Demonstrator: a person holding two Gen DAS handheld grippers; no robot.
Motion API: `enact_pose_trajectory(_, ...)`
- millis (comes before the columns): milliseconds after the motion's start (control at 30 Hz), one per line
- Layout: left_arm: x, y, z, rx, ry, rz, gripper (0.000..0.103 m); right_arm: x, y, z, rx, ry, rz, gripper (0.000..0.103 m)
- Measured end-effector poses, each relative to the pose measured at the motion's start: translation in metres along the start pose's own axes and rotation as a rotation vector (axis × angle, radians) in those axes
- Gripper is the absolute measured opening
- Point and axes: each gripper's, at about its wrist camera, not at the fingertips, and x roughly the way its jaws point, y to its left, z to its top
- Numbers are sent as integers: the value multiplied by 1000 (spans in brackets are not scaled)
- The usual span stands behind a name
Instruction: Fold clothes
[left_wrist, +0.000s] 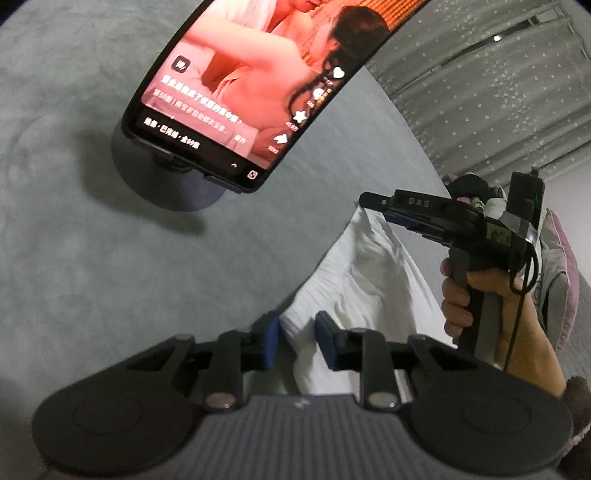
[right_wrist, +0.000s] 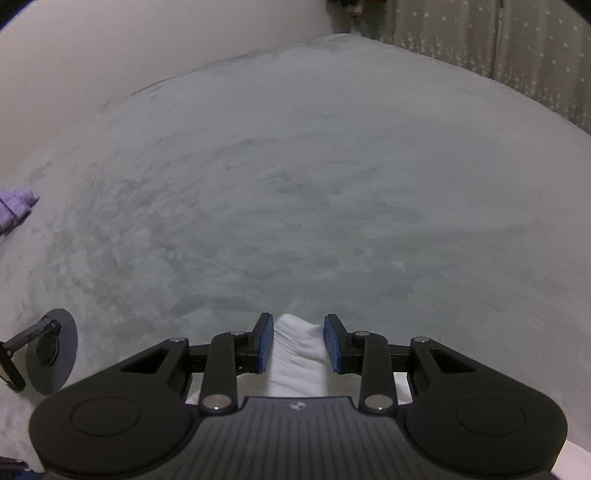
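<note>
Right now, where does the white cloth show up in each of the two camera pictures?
Left wrist view: the white cloth fills the lower middle and right, running from the left gripper up to the right gripper.
Right wrist view: only a narrow strip at bottom centre, between the right gripper's fingers.
Shared landmark: the round dark phone stand base on the grey bedcover.

"DAS" on the right gripper (left_wrist: 373, 206); unreadable captions on phone screen (left_wrist: 236, 92)
</note>
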Motion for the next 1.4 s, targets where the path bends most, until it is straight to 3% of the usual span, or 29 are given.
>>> enact_pose_trajectory(67,1,-2,-1,13,-12,8,12,3,5,-2,-29,2,-22,25)
enact_pose_trajectory(167,-4,-12,-6,71,-52,25,10,-4,5,-7,-36,-38,-39,16)
enact_pose_trajectory(367,-23,-59,-26,353,-186,38,10,-34,-7,-23,31,-186,-23,12)
enact_pose_trajectory(500,-26,-86,-44,528,-209,1,9,-56,-18,-39,101,-291,-25,12)
enact_pose_trajectory(667,-14,-109,-62,692,-139,-28,9,-75,-34,-62,180,-346,-34,12)
enact_pose_trajectory(933,10,-135,-88,878,6,-46,10,-81,-72,-106,354,-299,-5,12)
enact_pose_trajectory(1100,10,-139,-95,881,58,-69,23,-90,-90,-126,423,-267,-12,15)
enact_pose_trajectory(1167,4,-138,-91,858,44,-91,40,-97,-96,-129,446,-269,-5,18)
enact_pose_trajectory(1267,-9,-128,-78,813,19,-107,50,-107,-103,-132,483,-265,14,24)
enact_pose_trajectory(1333,-7,-122,-72,781,19,-105,51,-104,-103,-126,520,-262,36,33)
enact_pose_trajectory(1400,1,-119,-69,759,29,-104,50,-107,-106,-126,569,-253,75,36)
